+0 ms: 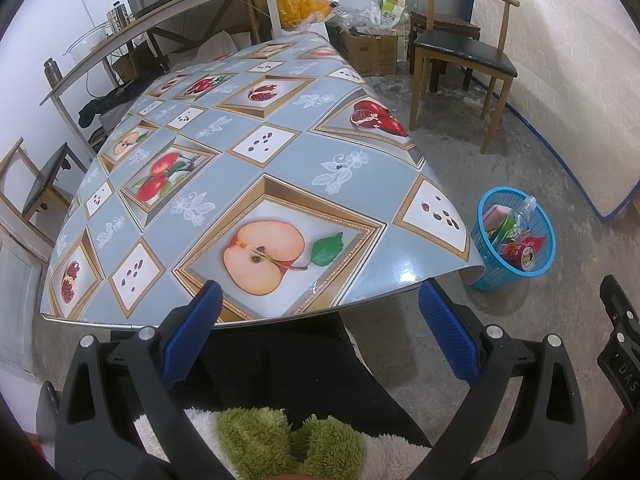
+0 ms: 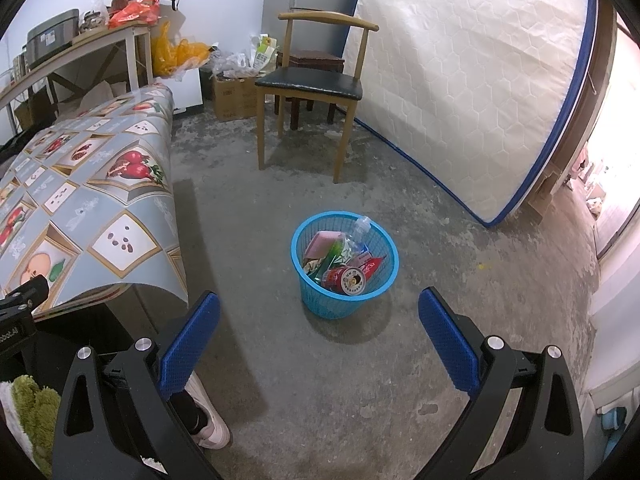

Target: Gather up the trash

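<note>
While both tongs (image 1: 320,320) (image 2: 320,328) gape empty, right faces basket (image 2: 308,304).

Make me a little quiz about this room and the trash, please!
1. True or false: the blue basket stands on the table.
2. Which sits on top of the trash in the basket: A) a red can, B) a banana, C) a shoe?
3. Fill in: both the left tongs and the right tongs are ____ and hold nothing.

Key:
1. False; it stands on the floor, beside the table.
2. A
3. open
</note>
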A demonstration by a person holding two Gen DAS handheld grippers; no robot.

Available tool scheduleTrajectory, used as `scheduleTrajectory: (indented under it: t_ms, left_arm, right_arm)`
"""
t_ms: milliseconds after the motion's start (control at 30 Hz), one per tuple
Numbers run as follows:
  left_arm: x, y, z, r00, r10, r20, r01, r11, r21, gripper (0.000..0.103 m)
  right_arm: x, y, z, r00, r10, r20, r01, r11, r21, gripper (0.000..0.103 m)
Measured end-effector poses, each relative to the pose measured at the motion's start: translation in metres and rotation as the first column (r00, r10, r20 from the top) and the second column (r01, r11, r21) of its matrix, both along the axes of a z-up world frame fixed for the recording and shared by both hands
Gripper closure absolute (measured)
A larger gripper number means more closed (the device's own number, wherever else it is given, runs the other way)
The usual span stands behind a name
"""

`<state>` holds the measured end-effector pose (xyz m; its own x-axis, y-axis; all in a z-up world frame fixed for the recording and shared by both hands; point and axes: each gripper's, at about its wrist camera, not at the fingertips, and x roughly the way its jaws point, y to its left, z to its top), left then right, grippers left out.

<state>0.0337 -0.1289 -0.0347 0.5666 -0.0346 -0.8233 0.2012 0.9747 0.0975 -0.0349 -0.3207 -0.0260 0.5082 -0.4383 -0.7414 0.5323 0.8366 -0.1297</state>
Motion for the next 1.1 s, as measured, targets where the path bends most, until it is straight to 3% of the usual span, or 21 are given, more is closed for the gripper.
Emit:
scheduleTrajectory:
  t_ms: [1100]
  left_arm:
    - [0.0005, 0.0002, 0.0002, 1.000, -0.001, 0.000, 0.001, 1.000, 0.001, 0.008]
  right_arm:
    - [0.0019, -0.0008, 0.0008, 1.000, 0.007, 0.003, -0.007, 1.000, -0.004, 0.006]
